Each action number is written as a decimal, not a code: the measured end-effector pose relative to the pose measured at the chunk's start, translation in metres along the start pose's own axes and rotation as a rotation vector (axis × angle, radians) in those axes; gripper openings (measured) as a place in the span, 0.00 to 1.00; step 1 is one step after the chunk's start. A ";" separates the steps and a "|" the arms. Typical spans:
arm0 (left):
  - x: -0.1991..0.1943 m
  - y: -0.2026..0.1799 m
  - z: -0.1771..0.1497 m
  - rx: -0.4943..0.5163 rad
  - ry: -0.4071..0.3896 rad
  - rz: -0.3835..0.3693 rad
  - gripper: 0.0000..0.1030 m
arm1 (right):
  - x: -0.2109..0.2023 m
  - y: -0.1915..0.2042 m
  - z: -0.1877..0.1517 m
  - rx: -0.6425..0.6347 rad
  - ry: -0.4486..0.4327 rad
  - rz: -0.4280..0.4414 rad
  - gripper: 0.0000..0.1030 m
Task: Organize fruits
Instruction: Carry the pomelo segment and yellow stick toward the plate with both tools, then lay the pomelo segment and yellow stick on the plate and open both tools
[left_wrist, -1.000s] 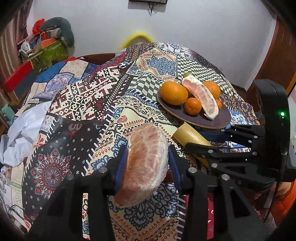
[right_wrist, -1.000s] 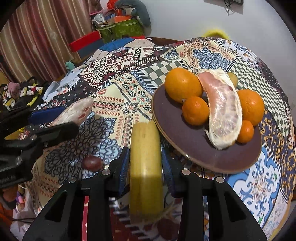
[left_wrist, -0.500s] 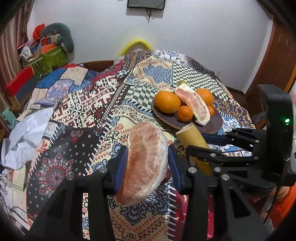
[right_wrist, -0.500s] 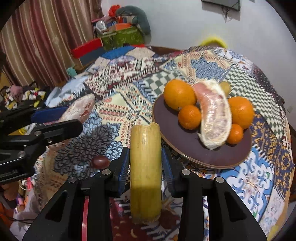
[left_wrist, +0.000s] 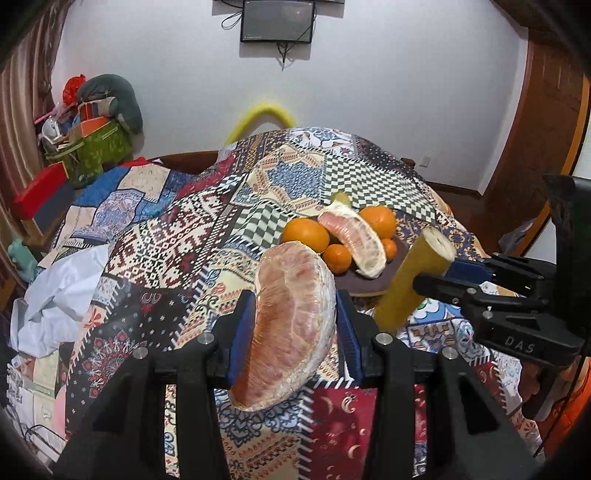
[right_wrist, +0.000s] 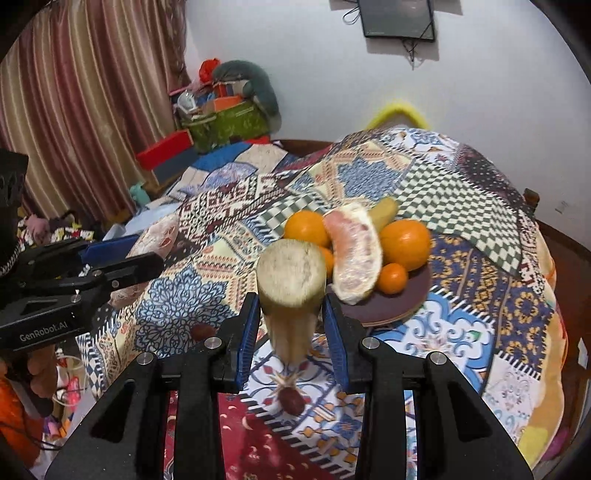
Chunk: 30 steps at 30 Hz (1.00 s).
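My grippers (left_wrist: 295, 332) are black plastic — blue pads (right_wrist: 246, 332), silver screws (right_wrist: 368, 342), white "GenRobot.AI" lettering (right_wrist: 43, 326), orange sleeve (left_wrist: 570, 391).

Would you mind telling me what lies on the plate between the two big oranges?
A peeled pomelo wedge lies between the left orange and the right orange on the plate, clearest in the right wrist view.

Matt patterned cloth (left_wrist: 177, 258) covers the table; the peeled pomelo wedge (left_wrist: 291, 325) looks rough and membranous.
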<state>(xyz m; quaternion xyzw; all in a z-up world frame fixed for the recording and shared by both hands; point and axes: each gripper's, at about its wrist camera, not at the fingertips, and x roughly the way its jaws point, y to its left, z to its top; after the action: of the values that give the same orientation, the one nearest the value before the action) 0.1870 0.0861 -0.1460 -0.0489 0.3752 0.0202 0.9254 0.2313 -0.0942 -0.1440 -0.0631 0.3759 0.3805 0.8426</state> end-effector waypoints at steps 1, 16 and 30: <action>0.001 -0.002 0.002 0.001 -0.003 -0.002 0.42 | -0.003 -0.002 0.001 0.001 -0.006 -0.005 0.31; 0.033 -0.023 0.027 0.018 -0.025 -0.027 0.42 | -0.021 -0.038 0.010 0.038 -0.071 -0.073 0.31; 0.076 -0.028 0.051 0.007 -0.010 -0.047 0.42 | 0.001 -0.046 0.019 0.030 -0.061 -0.064 0.31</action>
<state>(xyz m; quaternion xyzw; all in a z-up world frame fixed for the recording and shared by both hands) 0.2793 0.0633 -0.1605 -0.0545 0.3693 -0.0028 0.9277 0.2741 -0.1181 -0.1395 -0.0510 0.3534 0.3494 0.8663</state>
